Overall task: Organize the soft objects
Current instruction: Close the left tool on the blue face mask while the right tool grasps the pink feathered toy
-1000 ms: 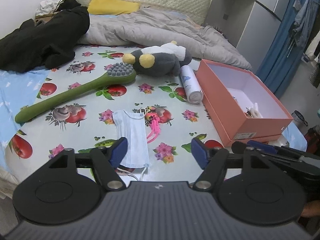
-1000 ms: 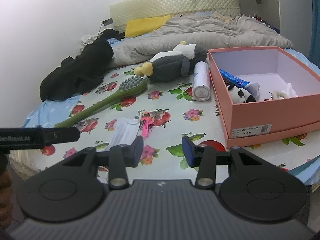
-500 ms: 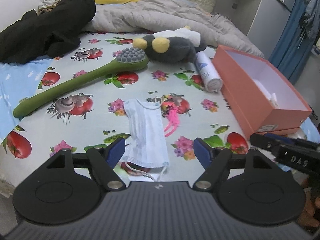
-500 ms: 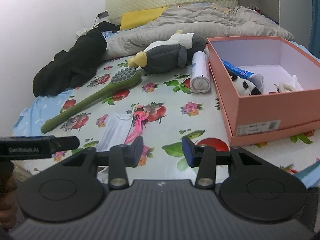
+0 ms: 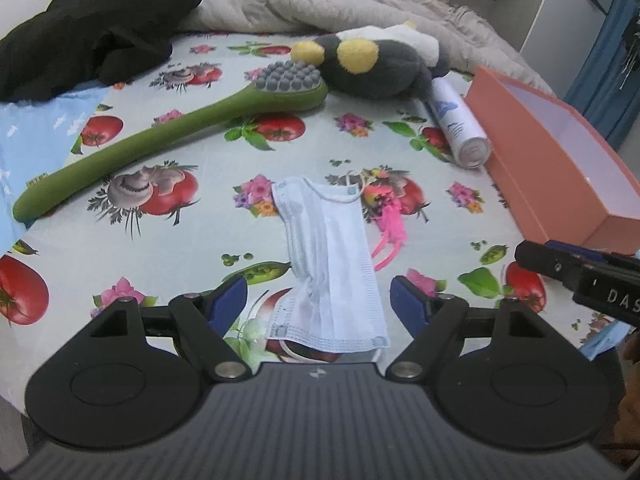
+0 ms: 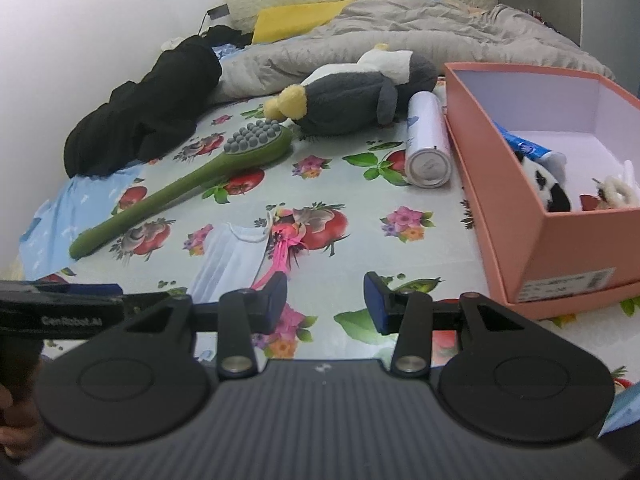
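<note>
L gripper (image 5: 318, 300) spread wide, pads clear of everything; face mask (image 5: 332, 272) lies flat betw its fingers, near end just under the tips. Pink feather bit (image 5: 388, 220) just right of mask, touching its edge. Further out left: green brush (image 5: 172, 132), diagonal on the floral cloth (image 5: 180, 248). Beyond that, grey plush (image 5: 376, 64) w/ spray can (image 5: 460, 128) beside it, can against the orange box (image 5: 560, 168) far right.

R gripper (image 6: 326, 300) part open, nothing betw pads; box ahead-right, small panda toy (image 6: 548, 184) inside.
</note>
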Demonstrator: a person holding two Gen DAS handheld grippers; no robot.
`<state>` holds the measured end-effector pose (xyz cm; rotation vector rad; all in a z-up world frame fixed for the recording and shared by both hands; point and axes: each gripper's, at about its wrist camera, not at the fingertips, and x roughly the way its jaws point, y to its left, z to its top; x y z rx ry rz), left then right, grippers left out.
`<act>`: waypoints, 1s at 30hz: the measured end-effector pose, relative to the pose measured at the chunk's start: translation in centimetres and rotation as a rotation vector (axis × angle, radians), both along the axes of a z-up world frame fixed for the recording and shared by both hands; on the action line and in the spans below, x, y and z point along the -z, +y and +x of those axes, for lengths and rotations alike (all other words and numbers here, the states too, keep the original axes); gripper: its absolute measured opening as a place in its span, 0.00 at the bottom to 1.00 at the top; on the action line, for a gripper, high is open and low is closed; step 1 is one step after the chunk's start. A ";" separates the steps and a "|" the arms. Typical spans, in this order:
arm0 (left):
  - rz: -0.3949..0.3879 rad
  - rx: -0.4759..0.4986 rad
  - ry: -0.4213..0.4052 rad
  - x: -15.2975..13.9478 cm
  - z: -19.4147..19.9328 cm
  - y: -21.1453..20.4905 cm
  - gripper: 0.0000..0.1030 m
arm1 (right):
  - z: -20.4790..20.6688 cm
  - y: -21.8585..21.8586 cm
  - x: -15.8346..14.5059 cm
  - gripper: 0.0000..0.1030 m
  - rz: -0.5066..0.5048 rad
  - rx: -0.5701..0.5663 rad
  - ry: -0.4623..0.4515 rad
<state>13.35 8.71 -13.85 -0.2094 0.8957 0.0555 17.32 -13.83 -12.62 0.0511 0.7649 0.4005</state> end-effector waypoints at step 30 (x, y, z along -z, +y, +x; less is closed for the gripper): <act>0.000 0.049 -0.007 5.6 4.5 0.8 0.82 | 10.2 6.9 6.9 0.59 0.022 -0.140 0.076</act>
